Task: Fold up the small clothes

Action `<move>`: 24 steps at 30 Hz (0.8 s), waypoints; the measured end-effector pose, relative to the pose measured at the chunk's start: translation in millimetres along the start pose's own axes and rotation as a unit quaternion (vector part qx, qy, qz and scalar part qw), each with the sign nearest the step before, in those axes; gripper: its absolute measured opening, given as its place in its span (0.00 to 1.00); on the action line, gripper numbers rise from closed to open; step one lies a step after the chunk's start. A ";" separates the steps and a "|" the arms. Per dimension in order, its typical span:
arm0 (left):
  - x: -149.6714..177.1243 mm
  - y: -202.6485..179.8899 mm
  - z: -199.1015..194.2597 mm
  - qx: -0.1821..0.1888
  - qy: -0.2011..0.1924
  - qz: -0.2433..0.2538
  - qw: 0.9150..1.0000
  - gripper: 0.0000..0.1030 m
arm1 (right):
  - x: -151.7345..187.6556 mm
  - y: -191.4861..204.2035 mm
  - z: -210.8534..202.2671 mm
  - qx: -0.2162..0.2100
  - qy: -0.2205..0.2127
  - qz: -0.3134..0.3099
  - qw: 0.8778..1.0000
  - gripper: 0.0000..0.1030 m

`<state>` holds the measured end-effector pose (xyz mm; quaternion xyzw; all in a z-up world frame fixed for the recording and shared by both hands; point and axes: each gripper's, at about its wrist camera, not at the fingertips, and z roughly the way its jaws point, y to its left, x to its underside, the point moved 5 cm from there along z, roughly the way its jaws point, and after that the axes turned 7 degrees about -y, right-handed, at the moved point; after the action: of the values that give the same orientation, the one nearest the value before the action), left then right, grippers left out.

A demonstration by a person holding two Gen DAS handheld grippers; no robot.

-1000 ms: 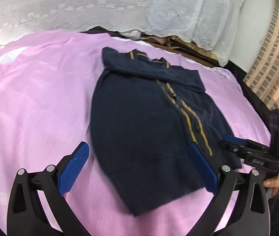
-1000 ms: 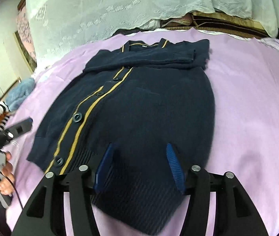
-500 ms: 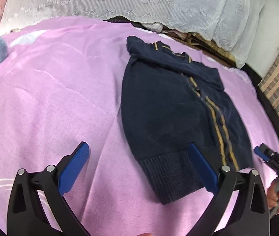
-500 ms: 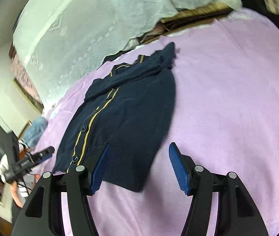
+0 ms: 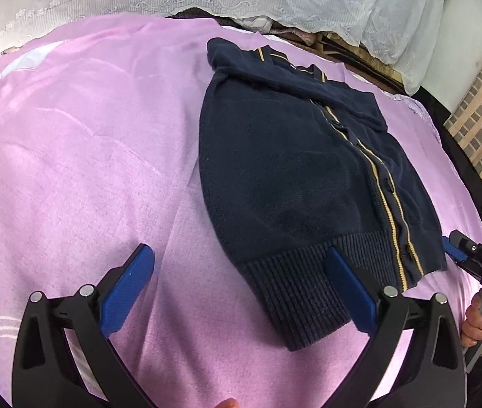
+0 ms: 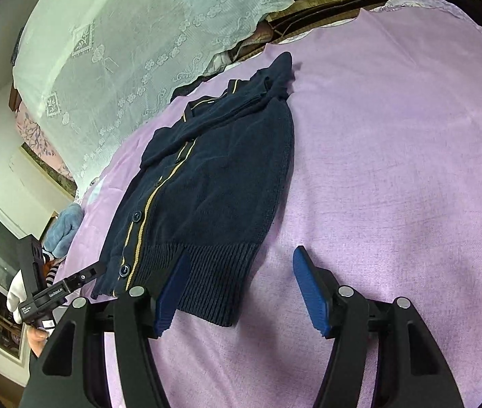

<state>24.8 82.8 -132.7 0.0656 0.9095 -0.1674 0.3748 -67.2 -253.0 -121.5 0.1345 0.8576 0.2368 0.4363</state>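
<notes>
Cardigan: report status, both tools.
Left tool open, right tool open, both empty. Cardigan flat on pink blanket, sleeves folded in. Nothing in the way.

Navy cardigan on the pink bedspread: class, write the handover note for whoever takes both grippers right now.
Left gripper: open, empty, at the hem's left corner.
Right gripper: open, empty, at the hem's right corner, jaws just widened.
Navy cardigan: flat on the pink bedspread, buttoned, sleeves folded across the chest near the collar.
Done: sleeves in.
Left: probably grip the ribbed hem, fold it up to the collar.
</notes>
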 end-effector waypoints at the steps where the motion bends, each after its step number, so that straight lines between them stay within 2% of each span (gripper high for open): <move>1: 1.6 -1.0 0.8 -0.006 0.003 0.004 1.000 0.95 | 0.3 0.6 0.2 0.001 0.001 -0.002 1.000 0.64; 5: 2.4 -3.7 4.7 -0.017 0.013 0.015 1.000 0.96 | 1.0 1.8 0.7 0.002 0.002 -0.006 1.000 0.65; 14: 4.3 2.1 -2.7 0.046 0.004 -0.010 0.999 0.96 | 1.5 2.0 0.8 0.001 0.002 -0.004 1.000 0.66; 17: -1.3 -4.4 -0.5 0.098 0.004 -0.022 0.995 0.96 | 1.7 2.7 1.1 0.003 0.002 -0.007 1.000 0.67; 20: -7.0 -11.4 8.2 0.155 0.019 -0.034 0.987 0.96 | 1.8 2.9 1.4 0.003 0.003 -0.007 1.000 0.67; 23: -9.1 -7.2 8.0 0.234 0.022 -0.084 0.968 0.96 | 1.6 2.6 0.9 0.002 0.003 -0.007 1.000 0.67; 24: -8.7 -4.5 4.2 0.265 0.020 -0.104 0.958 0.95 | 1.6 2.5 0.8 0.001 0.002 -0.006 1.000 0.67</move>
<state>32.7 77.2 -128.2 0.0708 0.8415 -0.4397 0.3058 -67.4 -249.9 -121.8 0.1292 0.8598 0.2332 0.4355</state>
